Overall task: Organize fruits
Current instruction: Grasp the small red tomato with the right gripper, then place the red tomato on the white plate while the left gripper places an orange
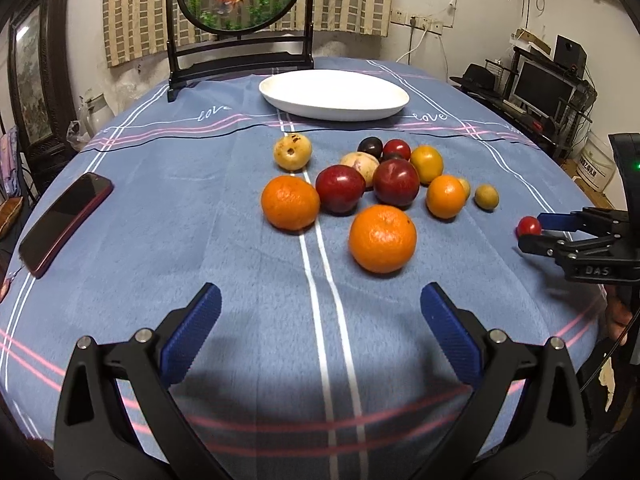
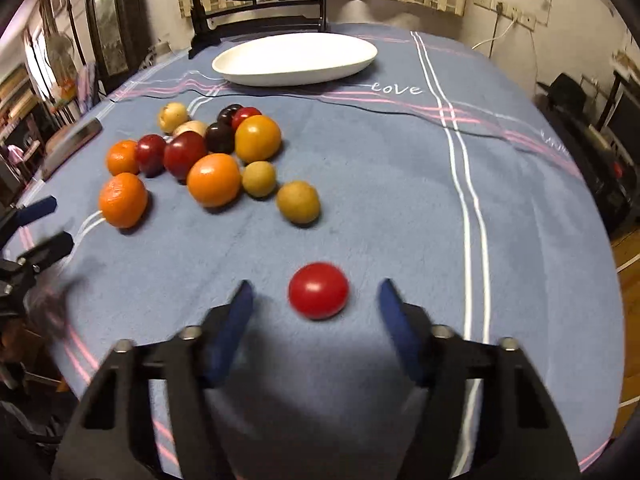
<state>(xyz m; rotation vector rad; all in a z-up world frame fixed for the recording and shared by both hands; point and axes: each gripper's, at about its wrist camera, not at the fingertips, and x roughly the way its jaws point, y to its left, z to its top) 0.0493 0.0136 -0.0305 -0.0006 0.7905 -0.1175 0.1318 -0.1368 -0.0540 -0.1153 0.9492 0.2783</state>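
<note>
Fruit pile: mid-table on blue cloth, near white dish.
Right gripper: jaws spread, red tomato lying between them, untouched.
Left gripper: jaws wide, holding nothing.

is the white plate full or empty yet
Empty: the white plate shows only bare white surface in both views, and all the fruit, including the nearest orange, lies on the tablecloth.

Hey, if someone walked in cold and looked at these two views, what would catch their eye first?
Probably the cluster of fruit mid-table on the blue tablecloth, oranges and dark red ones bunched together. Next, the lone small red fruit lying apart between the open fingers of the right gripper, untouched. Behind the pile sits an empty white plate.
</note>
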